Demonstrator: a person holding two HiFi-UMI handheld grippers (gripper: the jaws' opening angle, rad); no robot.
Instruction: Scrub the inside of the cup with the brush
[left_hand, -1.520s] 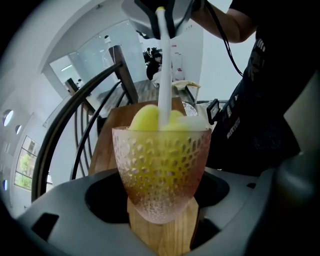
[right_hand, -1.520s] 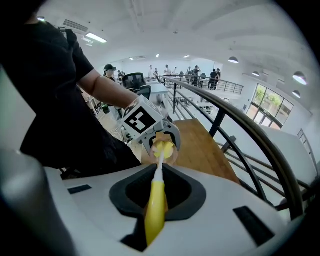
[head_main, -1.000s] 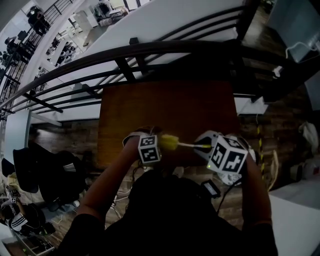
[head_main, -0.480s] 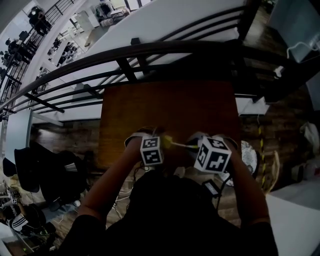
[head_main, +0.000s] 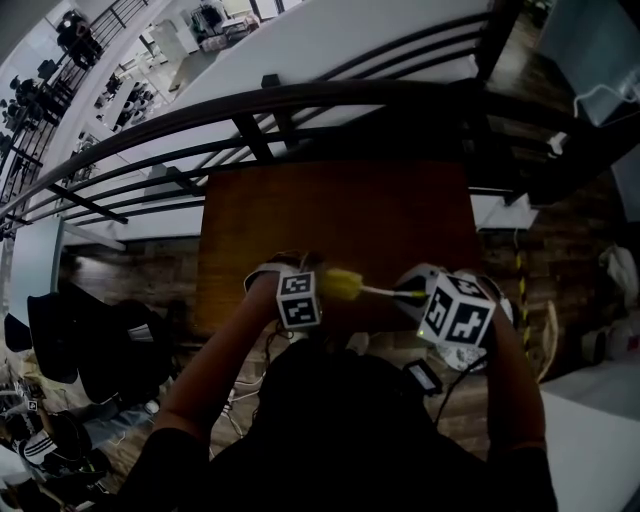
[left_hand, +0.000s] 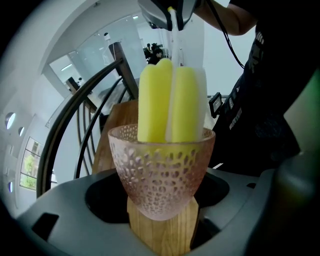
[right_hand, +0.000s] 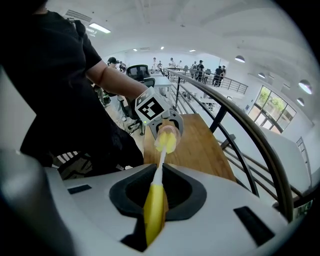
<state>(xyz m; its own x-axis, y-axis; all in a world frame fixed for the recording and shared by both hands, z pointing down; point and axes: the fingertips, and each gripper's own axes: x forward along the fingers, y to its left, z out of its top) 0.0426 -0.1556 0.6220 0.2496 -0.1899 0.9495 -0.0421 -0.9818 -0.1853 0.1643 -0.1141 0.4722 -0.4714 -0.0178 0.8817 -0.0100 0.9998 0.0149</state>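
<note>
In the left gripper view a frosted pink dimpled cup (left_hand: 161, 172) with a wooden base (left_hand: 162, 227) is clamped between the jaws of my left gripper (left_hand: 161, 220). The brush's yellow sponge head (left_hand: 172, 102) sticks into the cup's mouth. My right gripper (right_hand: 152, 210) is shut on the brush's yellow handle (right_hand: 155, 207); its white stem runs to the sponge head (right_hand: 165, 142) at the cup (right_hand: 169, 131). In the head view the left gripper (head_main: 298, 297) and the right gripper (head_main: 458, 313) face each other over the table's near edge, the brush (head_main: 345, 285) between them.
A brown wooden table (head_main: 340, 225) lies under the grippers, with a dark curved railing (head_main: 300, 100) just beyond its far edge. Cables and small items lie on the floor near the person's feet. A dark chair (head_main: 90, 350) stands at the left.
The right gripper has drawn back to the right from half a second ago, pulling the sponge head partly out of the cup, so more yellow shows. The left gripper stays put.
</note>
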